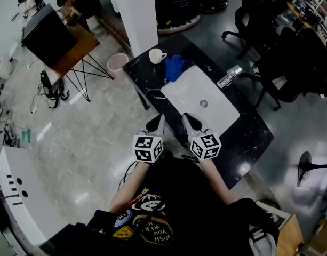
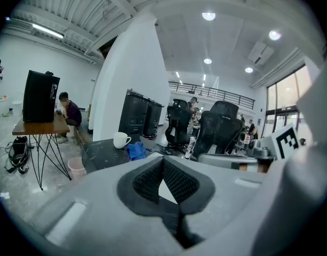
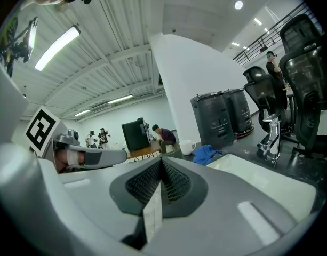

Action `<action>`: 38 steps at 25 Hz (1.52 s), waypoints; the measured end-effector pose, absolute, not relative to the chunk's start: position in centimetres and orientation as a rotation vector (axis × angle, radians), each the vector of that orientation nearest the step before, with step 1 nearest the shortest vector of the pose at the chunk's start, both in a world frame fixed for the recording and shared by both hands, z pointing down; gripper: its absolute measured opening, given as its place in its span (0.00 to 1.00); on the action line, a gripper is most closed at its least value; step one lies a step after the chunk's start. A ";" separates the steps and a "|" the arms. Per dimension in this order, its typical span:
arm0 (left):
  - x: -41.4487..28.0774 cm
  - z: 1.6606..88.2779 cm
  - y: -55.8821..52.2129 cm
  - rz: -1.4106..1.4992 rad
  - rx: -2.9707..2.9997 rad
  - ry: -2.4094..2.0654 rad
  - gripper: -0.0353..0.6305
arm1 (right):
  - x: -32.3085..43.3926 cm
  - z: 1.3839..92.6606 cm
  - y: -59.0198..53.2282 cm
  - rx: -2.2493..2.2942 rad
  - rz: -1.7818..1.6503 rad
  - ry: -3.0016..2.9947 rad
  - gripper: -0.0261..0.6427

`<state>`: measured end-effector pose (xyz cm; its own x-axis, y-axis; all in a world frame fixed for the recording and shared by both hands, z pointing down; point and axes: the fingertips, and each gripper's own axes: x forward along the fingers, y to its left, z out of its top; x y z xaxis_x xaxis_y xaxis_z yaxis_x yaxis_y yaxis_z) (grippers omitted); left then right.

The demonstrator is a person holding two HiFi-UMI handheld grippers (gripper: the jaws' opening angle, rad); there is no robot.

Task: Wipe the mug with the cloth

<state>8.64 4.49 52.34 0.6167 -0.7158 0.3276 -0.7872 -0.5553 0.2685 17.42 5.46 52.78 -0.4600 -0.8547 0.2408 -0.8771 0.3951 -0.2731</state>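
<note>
A white mug (image 1: 157, 56) stands at the far corner of the black table (image 1: 248, 135), with a crumpled blue cloth (image 1: 174, 67) lying just beside it. Both sit beyond a white sink basin (image 1: 195, 92). My left gripper (image 1: 156, 122) and right gripper (image 1: 192, 121) hover side by side over the table's near edge, far short of mug and cloth. Each is shut with nothing between its jaws. The left gripper view shows the mug (image 2: 120, 140) and cloth (image 2: 136, 151) past the left gripper's (image 2: 162, 159) closed tips. In the right gripper view, mug (image 3: 186, 146) and cloth (image 3: 206, 153) lie ahead of the right gripper (image 3: 162, 160).
A clear bottle (image 1: 229, 77) lies at the table's right edge. A white pillar (image 1: 136, 15) and a pink bin (image 1: 118, 63) stand behind the table's far left. Black office chairs (image 1: 291, 63) crowd the right side. A person (image 1: 80, 4) sits at a wooden desk far left.
</note>
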 end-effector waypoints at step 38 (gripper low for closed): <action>0.4 54.3 -7.7 0.237 2.442 -1.092 0.06 | 7.6 54.9 -7.3 1.473 0.604 -2.498 0.04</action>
<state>0.44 -7.67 54.32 0.6713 -0.6630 0.3313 -0.7407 -0.5838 0.3325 7.58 -7.29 54.86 -0.4931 -0.7955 0.3520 -0.8685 0.4266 -0.2525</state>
